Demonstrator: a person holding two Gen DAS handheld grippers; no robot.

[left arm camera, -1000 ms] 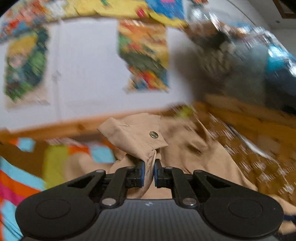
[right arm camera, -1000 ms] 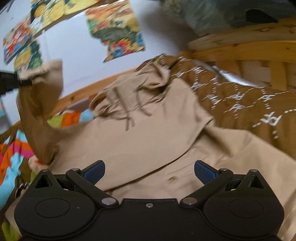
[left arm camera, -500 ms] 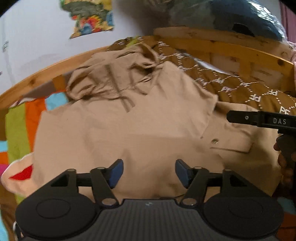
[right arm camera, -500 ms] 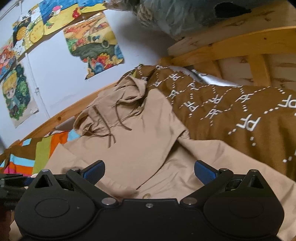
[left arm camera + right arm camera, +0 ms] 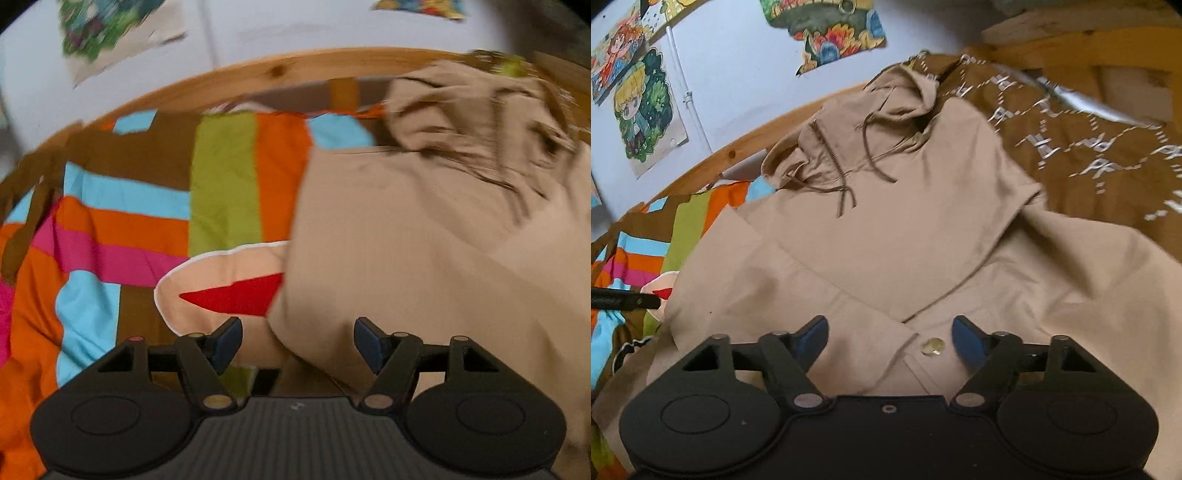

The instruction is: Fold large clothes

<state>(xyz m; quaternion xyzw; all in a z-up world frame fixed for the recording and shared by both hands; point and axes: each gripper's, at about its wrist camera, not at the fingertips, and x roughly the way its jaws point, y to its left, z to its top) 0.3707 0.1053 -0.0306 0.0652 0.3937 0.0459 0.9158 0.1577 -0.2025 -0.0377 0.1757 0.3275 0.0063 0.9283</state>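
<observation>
A large beige hooded jacket (image 5: 905,229) lies spread on the bed, hood (image 5: 897,96) at the far end. One sleeve is folded across its front, with the cuff's snap button (image 5: 932,347) near me. My right gripper (image 5: 890,330) hovers just over that cuff. Its jaws are closing, with the cuff below and between them, and the pads are not pressing. My left gripper (image 5: 297,334) is open over the jacket's (image 5: 424,258) left edge, holding nothing. One of its black fingers (image 5: 624,300) shows at the left of the right wrist view.
A striped, many-coloured bedcover (image 5: 122,221) lies left of the jacket, with a peach cushion (image 5: 221,280) half under its edge. A brown patterned blanket (image 5: 1089,147) lies on the right. A wooden bed rail (image 5: 258,77) and a wall with posters (image 5: 639,110) close the far side.
My left gripper let go of the sleeve cuff, opened and swung down to the jacket's left edge. The sleeve now lies across the jacket. My right gripper's jaws narrowed as it dipped toward the cuff.
</observation>
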